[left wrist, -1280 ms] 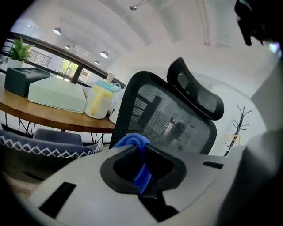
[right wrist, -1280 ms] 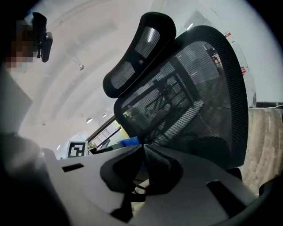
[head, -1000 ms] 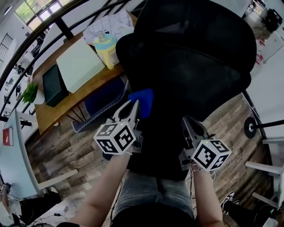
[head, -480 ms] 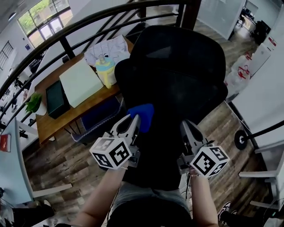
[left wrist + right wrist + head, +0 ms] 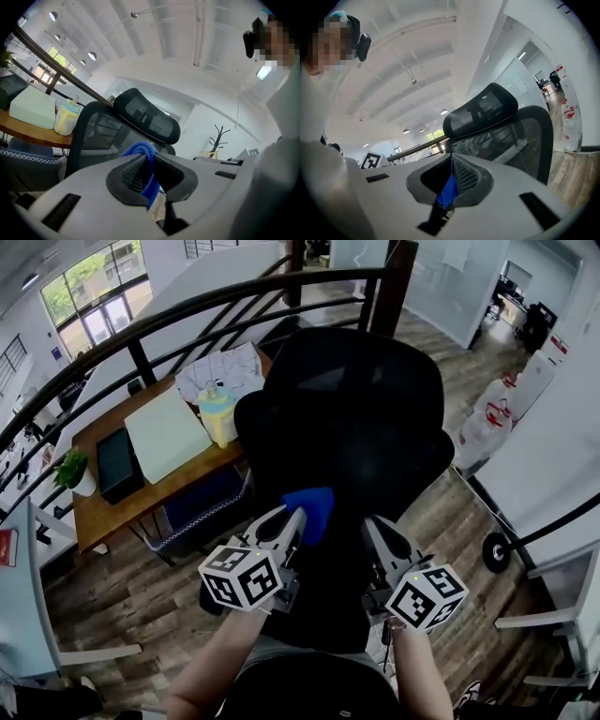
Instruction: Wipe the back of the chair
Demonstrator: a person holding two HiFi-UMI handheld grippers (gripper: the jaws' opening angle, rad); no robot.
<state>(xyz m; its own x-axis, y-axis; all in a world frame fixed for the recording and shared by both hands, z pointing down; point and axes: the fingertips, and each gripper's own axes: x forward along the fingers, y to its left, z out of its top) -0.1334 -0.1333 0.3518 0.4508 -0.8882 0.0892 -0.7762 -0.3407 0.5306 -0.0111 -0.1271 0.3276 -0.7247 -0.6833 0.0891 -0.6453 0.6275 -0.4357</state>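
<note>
A blue cloth is being clamped by the left gripper at the black mesh chair back. The right gripper is being held nearby, jaws together, above wood-plank flooring. A wooden desk is being bordered by black railing.

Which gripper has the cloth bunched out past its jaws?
The left gripper: the blue cloth bulges out past its shut jaws. The right gripper pinches only a thin blue sliver.
</note>
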